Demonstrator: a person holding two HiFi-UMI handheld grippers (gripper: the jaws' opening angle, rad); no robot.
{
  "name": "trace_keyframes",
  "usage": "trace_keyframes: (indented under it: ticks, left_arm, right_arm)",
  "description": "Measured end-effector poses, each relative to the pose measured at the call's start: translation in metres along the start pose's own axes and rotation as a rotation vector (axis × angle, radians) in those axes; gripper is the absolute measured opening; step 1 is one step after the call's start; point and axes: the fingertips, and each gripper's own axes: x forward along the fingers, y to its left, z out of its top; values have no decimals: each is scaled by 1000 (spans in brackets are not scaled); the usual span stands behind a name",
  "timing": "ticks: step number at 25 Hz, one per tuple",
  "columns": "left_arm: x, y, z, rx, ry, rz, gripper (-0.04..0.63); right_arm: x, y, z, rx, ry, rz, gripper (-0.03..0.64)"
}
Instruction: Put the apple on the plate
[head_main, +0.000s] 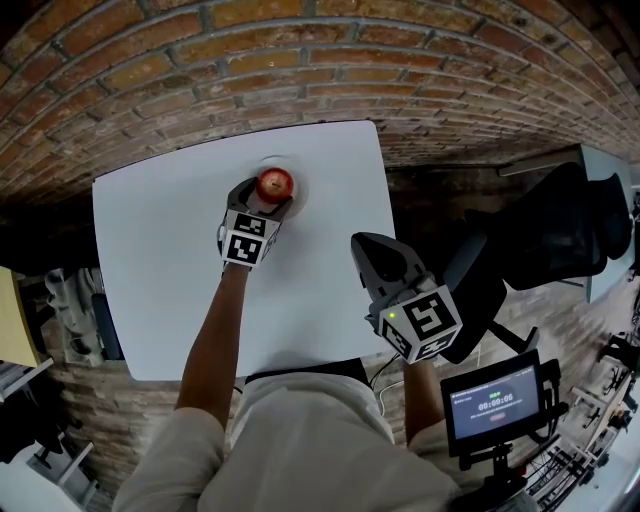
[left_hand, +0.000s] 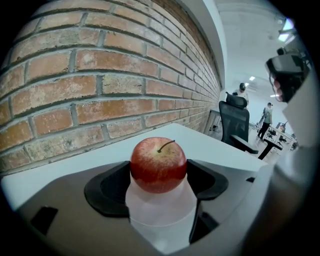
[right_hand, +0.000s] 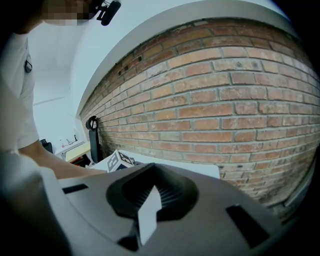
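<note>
Right hand-held gripper (head_main: 368, 245) nearest, jaws together, empty. Farther out, left hand-held gripper (head_main: 268, 200) clamps red apple (left_hand: 158, 165) at widest sides, over white plate (head_main: 283, 162) on counter (head_main: 160, 260). Apple likely firm, smooth, light, bruisable: moderate squeeze.

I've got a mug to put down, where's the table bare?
Bare: the table left of the left claw, and the near middle between the arms. Crowded: the far middle, with apple and plate; the right claw covers the right edge.

Red, yellow-flecked apple (left_hand: 158, 165) on the white table (head_main: 160, 260); red-brown brick wall (head_main: 300, 70), pale mortar, behind the table; black-and-white square markers (head_main: 247, 238) above it
</note>
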Motion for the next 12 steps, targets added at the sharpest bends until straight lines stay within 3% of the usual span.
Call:
trace_keyframes:
  ticks: [12]
  left_arm:
    - [1, 0, 2, -46, 8, -26, 360]
  right_arm:
    - [0, 0, -1, 1, -2, 3, 3]
